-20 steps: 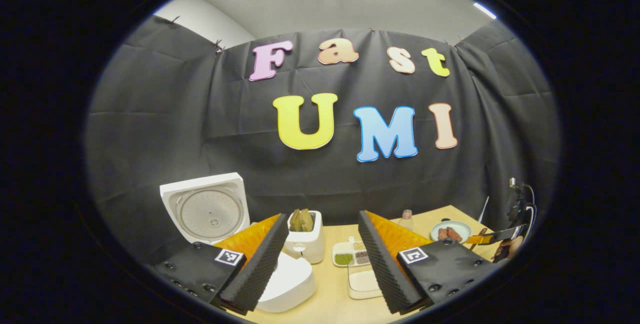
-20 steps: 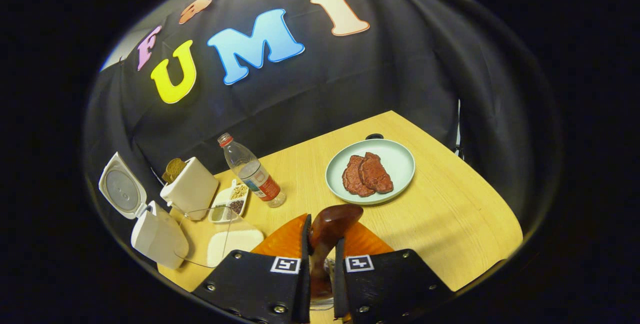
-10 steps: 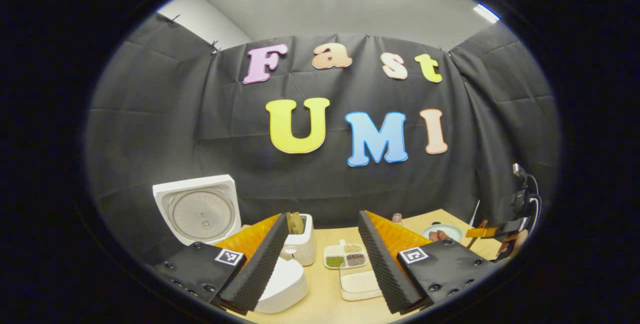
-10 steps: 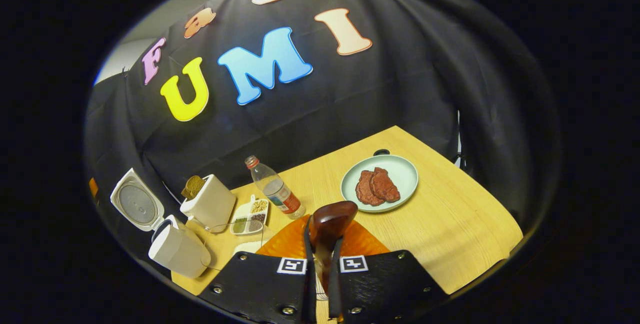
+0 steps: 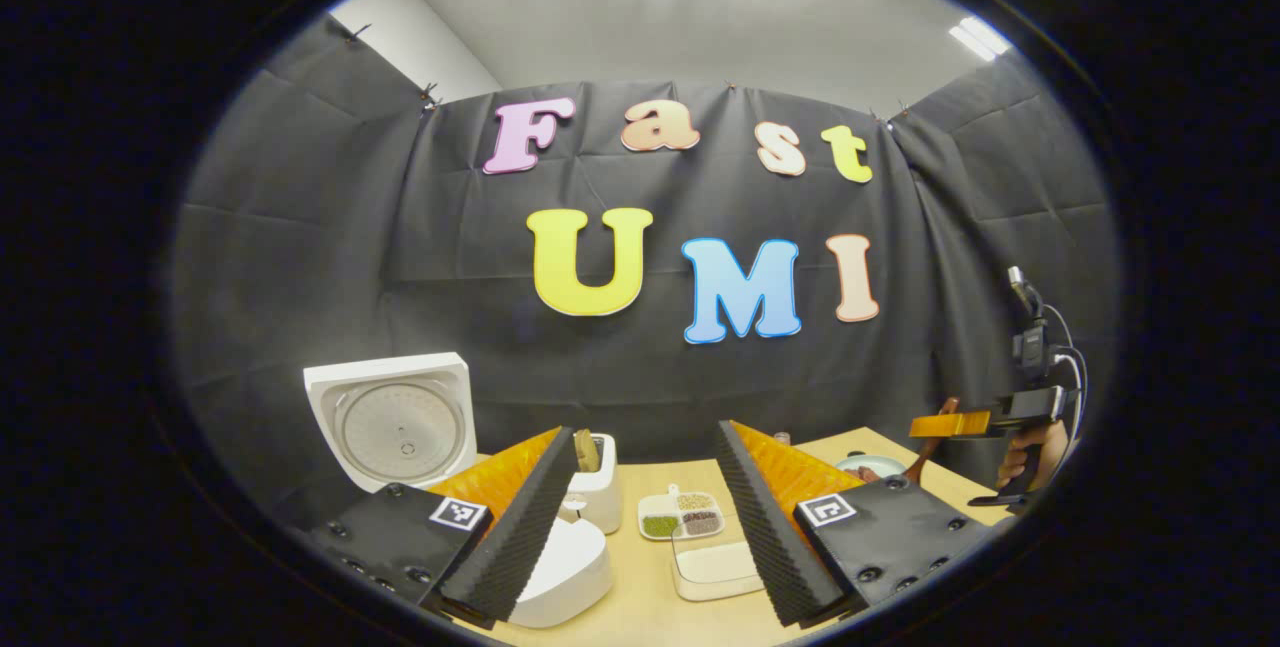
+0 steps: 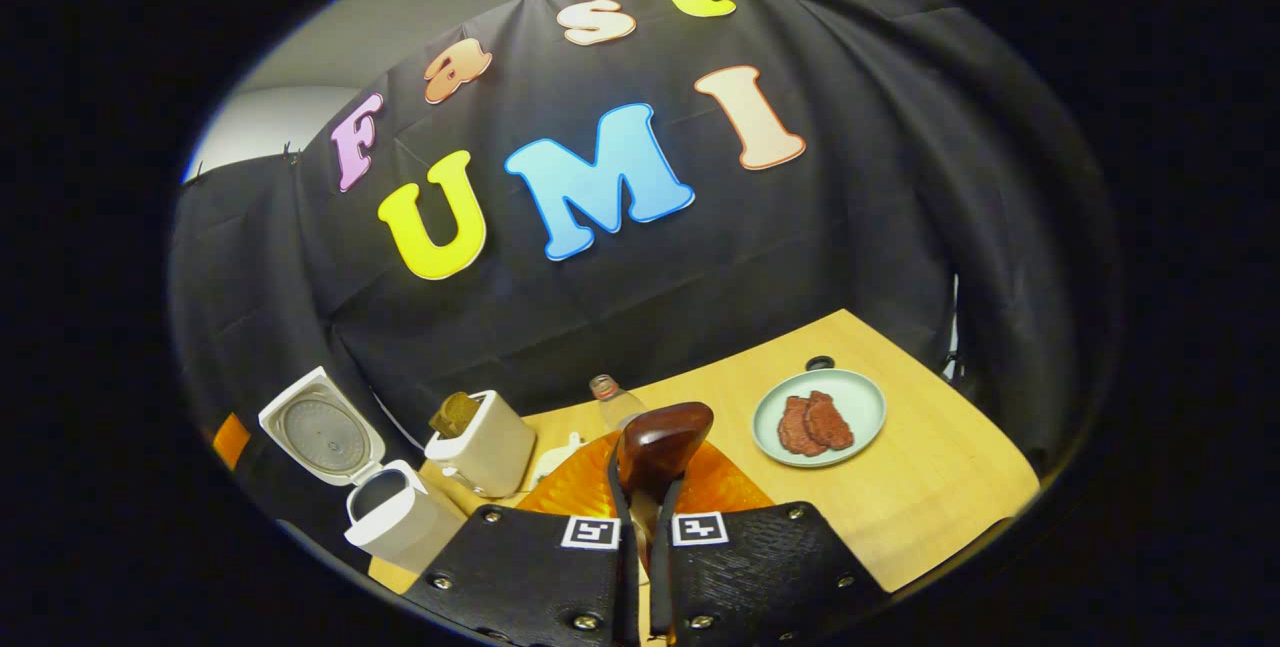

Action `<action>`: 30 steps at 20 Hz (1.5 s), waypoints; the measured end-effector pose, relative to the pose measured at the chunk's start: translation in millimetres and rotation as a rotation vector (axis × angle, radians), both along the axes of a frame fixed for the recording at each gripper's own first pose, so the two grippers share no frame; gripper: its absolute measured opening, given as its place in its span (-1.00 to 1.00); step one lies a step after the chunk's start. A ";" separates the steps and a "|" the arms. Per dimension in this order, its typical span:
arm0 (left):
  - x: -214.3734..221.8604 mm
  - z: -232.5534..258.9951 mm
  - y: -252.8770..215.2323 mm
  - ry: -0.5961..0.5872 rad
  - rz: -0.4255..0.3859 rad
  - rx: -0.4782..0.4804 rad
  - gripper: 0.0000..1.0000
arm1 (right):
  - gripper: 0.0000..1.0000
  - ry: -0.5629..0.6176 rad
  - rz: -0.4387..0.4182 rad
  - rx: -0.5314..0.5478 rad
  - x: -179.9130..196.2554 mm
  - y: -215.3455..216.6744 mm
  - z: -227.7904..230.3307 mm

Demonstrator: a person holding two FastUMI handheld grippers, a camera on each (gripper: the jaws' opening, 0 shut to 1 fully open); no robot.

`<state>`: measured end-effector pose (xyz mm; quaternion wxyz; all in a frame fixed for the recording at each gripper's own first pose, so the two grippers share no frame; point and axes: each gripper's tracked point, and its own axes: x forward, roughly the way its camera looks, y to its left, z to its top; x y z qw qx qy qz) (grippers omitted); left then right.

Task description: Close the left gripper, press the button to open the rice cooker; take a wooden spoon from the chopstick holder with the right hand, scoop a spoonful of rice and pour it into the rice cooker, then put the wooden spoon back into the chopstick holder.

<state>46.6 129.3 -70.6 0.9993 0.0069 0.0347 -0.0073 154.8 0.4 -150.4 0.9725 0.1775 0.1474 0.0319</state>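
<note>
My right tongs (image 6: pixel 640 517) pinch the wooden spoon (image 6: pixel 655 442), handle hidden low centre; left tongs (image 5: pixel 645 517) gape wide

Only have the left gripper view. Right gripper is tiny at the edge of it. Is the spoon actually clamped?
Observer: Yes. In the right gripper view, both fingers of the right gripper press on the wooden spoon, bowl end forward.
Operator: Rice on it?
Observer: No grains show on the glossy side of the bowl that faces the camera.
Operator: My own finger hides the cooker top. Is the pot open?
Observer: Yes. The rice cooker has its lid up, and the pot's dark opening shows, low and left of the right gripper.
</note>
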 end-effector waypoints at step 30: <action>-18.9 -66.6 126.4 0.129 0.100 -0.005 0.94 | -0.91 0.178 0.206 -0.100 68.5 207.5 -168.2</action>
